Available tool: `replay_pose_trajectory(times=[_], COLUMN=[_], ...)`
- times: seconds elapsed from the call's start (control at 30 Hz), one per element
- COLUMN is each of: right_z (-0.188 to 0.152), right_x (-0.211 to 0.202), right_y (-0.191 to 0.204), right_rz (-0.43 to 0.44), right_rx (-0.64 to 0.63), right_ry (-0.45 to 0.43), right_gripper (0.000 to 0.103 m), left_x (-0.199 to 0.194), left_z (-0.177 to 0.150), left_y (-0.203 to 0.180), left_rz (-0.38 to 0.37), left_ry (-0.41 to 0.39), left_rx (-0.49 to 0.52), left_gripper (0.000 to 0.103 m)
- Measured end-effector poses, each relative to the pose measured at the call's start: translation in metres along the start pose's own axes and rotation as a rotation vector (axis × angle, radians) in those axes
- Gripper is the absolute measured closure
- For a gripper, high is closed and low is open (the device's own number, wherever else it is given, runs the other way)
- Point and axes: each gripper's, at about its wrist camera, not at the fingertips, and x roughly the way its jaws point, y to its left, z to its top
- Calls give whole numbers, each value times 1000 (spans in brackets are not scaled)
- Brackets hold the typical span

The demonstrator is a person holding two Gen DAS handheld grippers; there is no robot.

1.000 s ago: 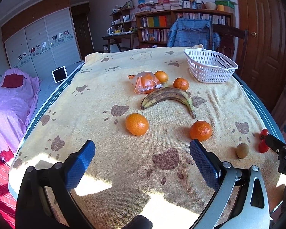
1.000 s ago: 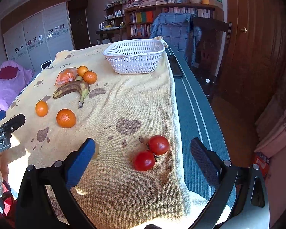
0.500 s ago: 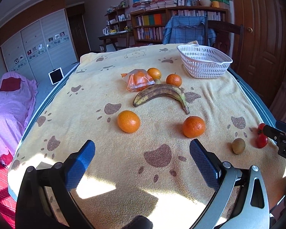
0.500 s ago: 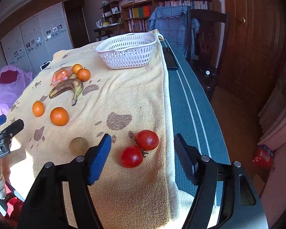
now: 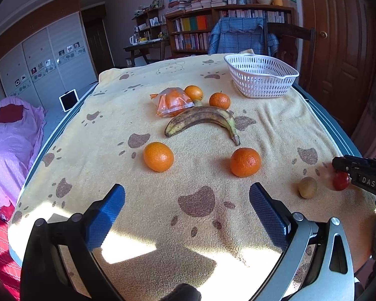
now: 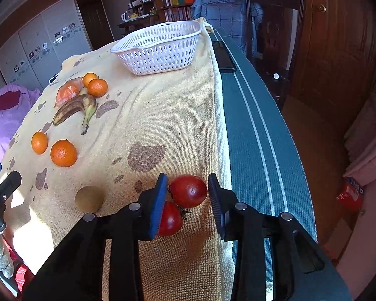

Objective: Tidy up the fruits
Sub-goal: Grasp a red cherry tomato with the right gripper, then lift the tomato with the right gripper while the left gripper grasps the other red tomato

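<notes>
**Basket still bare, first tomato just being pinched**

Nothing visible in the white basket [image 6: 160,47] at the far end of the paw-print towel [image 6: 163,115]; no fruit sorted so far, judging by the layout. Right gripper [image 6: 188,193] down over the nearer corner of the towel, jaws closing around the upper tomato [image 6: 189,190] of a joined pair; left pad touching its side, right pad at or just shy of the skin, so grip not yet firm. Second tomato [image 6: 171,219] tucked partly behind the left pad, touching the first and possibly tied to it by the stem. Could lift together or tear apart.

Left gripper [image 5: 188,208] wide open, holding nothing, hovering over bare towel near the front edge.

Left to move, by the look of it: both tomatoes, a kiwi [image 6: 89,199] just beside them, two oranges [image 5: 158,156] mid-towel, an overripe banana [image 5: 203,120], two more oranges [image 5: 219,100] behind it, and a bagged orange item [image 5: 173,101]. Task barely begun.
</notes>
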Motion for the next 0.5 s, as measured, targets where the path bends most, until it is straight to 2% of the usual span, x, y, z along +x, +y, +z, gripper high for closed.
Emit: replay_pose_trajectory(times=[0.33,0.5], right_z=[4,5], right_x=[-23,-35], right_y=[-8,-22], right_rz=[7,-18], right_rx=[29,56], right_ry=[-60,-89], right_gripper=[72,72], left_x=[-7,-11], left_z=[6,14], left_y=[-23,-50], left_rz=[-41,-159], left_ry=[-17,-23], left_rx=[54,101], left_gripper=[5,5])
